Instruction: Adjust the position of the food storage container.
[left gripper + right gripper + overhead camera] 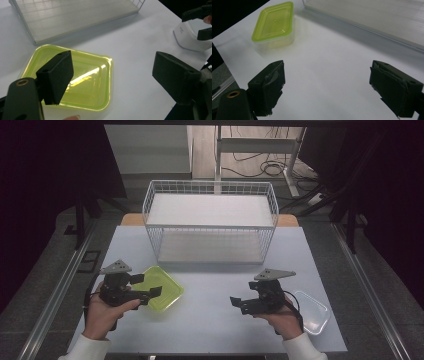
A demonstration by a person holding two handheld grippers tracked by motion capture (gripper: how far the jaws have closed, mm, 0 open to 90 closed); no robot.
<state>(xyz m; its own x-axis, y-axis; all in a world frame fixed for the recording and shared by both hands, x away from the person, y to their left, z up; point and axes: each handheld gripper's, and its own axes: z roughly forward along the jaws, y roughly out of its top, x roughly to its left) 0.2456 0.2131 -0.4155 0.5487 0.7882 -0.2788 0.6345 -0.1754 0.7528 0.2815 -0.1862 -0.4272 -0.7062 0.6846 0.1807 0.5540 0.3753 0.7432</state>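
High view: two hands are seen at the near edge of the table [210, 320], each holding a gripper. The left gripper [148, 286] is held with its jaws spread wide and nothing between them; its tips hang over the near left part of the green box [167, 292]. In the left gripper view the box [92, 82] is seen just ahead of and below the jaws, one pad covering its near corner (whether it is touched cannot be told). The right gripper [239, 303] is likewise held wide and empty, pointing toward the left one, with bare table ahead of it. Just behind its hand, at the table's right edge, a clear tub [312, 311] is lying. In the right gripper view the green box [274, 23] is seen well ahead, lid on, apart from the jaws. Farther off, beyond both grippers, a white wire basket [210, 222] is standing on the table.
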